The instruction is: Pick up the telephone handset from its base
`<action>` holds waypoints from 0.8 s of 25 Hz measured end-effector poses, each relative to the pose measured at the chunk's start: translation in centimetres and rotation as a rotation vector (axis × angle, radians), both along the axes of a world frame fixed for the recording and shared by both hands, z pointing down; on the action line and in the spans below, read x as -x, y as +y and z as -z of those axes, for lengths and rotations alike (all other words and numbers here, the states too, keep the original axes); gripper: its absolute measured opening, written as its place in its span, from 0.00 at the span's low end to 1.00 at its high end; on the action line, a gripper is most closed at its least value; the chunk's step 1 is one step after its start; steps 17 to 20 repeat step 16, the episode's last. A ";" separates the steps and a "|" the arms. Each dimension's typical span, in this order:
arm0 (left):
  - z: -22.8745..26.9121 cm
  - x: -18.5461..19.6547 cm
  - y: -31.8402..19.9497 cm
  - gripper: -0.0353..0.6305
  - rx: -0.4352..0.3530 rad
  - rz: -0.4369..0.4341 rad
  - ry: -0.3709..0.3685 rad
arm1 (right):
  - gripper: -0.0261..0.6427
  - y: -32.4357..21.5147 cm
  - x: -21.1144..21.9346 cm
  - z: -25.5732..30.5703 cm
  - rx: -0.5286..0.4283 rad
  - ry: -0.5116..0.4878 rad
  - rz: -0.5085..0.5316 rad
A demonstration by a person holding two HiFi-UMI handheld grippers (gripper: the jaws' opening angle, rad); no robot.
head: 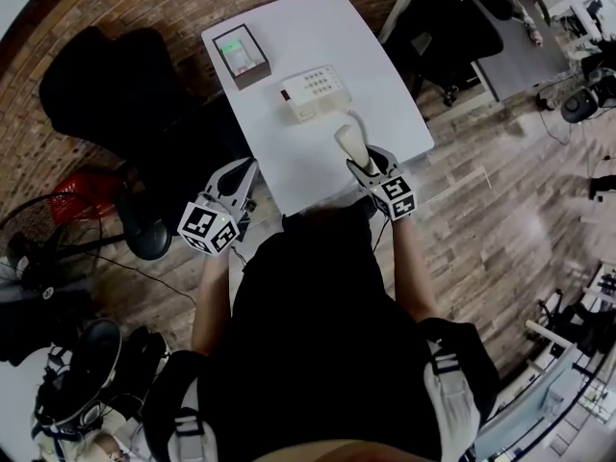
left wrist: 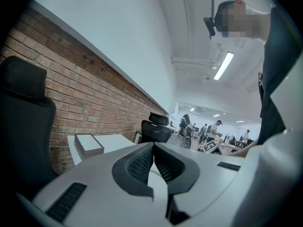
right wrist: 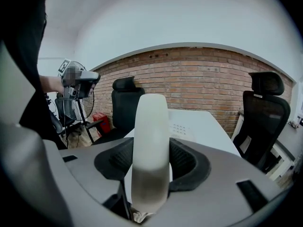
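My right gripper is shut on the cream telephone handset, held off its base above the near edge of the white table. In the right gripper view the handset stands upright between the jaws of the right gripper. The telephone base, cream with a keypad, sits mid-table, and a cord runs from it toward the handset. My left gripper hovers off the table's near left corner, shut and empty. In the left gripper view the pads of the left gripper meet.
A small box with a green-lit top stands at the table's far left. A black office chair is left of the table, with a fan and a red object on the floor. Another desk lies at the upper right.
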State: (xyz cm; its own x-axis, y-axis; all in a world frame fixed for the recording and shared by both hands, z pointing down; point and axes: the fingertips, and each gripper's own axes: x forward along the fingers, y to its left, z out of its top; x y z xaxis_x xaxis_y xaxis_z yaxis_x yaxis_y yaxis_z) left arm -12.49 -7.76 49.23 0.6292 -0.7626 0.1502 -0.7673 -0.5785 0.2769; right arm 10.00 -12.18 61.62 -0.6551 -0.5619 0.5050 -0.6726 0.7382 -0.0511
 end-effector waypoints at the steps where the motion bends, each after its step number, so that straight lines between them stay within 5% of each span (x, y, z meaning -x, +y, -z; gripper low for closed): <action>1: 0.0 0.1 0.0 0.08 0.000 0.002 0.001 | 0.36 0.0 0.2 0.0 0.000 0.001 0.002; 20: -0.4 1.9 -0.6 0.08 0.009 0.018 0.011 | 0.36 -0.8 1.9 -0.6 -0.001 0.019 0.028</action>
